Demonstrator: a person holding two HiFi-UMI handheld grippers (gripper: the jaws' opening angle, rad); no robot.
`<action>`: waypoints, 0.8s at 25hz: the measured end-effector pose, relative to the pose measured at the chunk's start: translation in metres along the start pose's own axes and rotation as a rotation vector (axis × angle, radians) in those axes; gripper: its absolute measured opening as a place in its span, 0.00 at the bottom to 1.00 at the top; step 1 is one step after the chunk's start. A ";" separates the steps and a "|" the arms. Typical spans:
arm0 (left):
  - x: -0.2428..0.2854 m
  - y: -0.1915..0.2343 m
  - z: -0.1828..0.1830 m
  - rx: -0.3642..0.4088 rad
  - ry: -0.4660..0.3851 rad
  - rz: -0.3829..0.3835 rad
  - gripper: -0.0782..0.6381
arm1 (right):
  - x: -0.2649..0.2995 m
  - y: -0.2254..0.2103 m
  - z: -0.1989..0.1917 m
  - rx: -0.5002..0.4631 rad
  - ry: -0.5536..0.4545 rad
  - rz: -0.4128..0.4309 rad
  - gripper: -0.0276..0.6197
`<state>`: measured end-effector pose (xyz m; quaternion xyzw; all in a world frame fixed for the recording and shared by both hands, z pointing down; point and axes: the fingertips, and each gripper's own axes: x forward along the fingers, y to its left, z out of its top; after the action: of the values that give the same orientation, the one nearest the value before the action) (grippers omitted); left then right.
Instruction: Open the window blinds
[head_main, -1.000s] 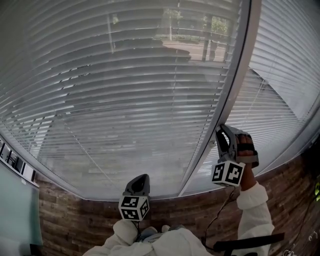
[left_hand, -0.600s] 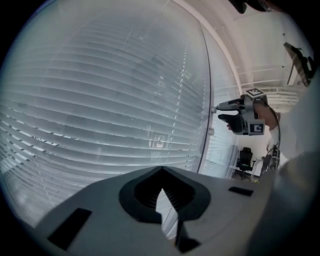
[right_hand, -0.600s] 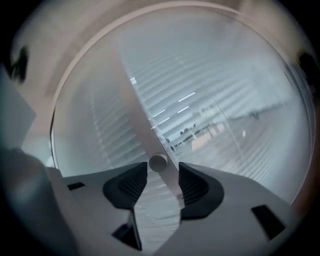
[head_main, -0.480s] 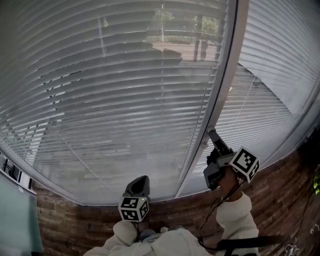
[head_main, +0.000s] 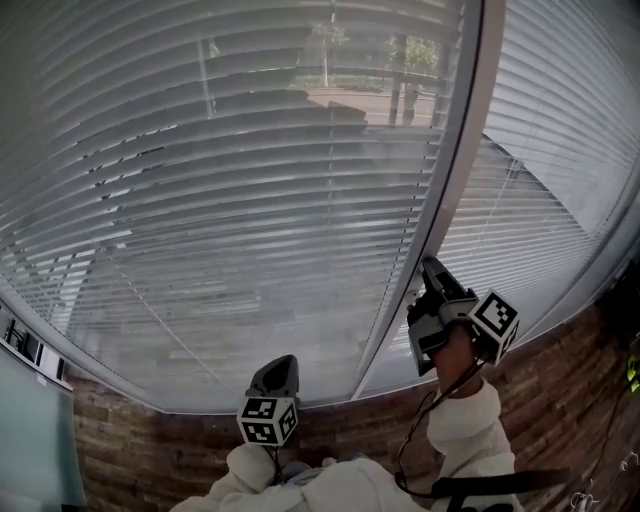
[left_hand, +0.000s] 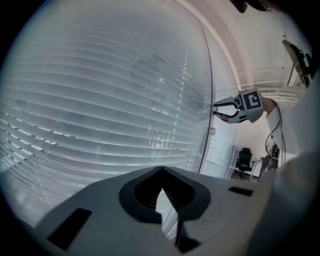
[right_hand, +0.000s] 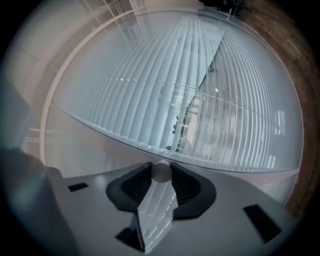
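Observation:
Grey slatted blinds (head_main: 230, 200) cover the big window, with a second blind (head_main: 545, 190) right of the white mullion (head_main: 445, 200). My right gripper (head_main: 428, 268) is raised against the mullion, where the thin tilt wand (left_hand: 209, 95) hangs. In the right gripper view the wand's round pale section (right_hand: 161, 171) sits between the fingertips of that gripper (right_hand: 161, 172), whose jaws are closing and touch it on both sides. My left gripper (head_main: 276, 372) is held low in front of the sill, pointing at the blinds (left_hand: 100, 110). Its tips meet on nothing (left_hand: 161, 172).
A brown brick wall (head_main: 150, 440) runs below the window. A black cable (head_main: 418, 445) hangs by the right sleeve. A glass panel (head_main: 30, 430) stands at lower left. The left gripper view shows an office chair (left_hand: 244, 160) at the right.
My right gripper has moved left and slightly down to the mullion and rolled, so its marker cube now faces right. The left gripper has kept still.

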<state>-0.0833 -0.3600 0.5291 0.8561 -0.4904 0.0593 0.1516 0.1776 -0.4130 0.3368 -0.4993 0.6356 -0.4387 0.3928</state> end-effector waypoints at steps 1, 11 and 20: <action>0.000 0.000 0.000 -0.001 0.000 0.000 0.11 | 0.001 0.000 0.001 -0.038 0.004 -0.003 0.25; 0.003 -0.004 -0.005 -0.001 0.007 -0.028 0.11 | 0.005 0.010 -0.002 -0.507 0.100 -0.059 0.24; -0.002 0.001 -0.007 -0.006 0.009 -0.020 0.11 | 0.004 0.007 -0.003 -0.891 0.119 -0.142 0.24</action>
<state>-0.0849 -0.3571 0.5359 0.8602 -0.4813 0.0603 0.1570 0.1717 -0.4159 0.3313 -0.6359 0.7479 -0.1765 0.0714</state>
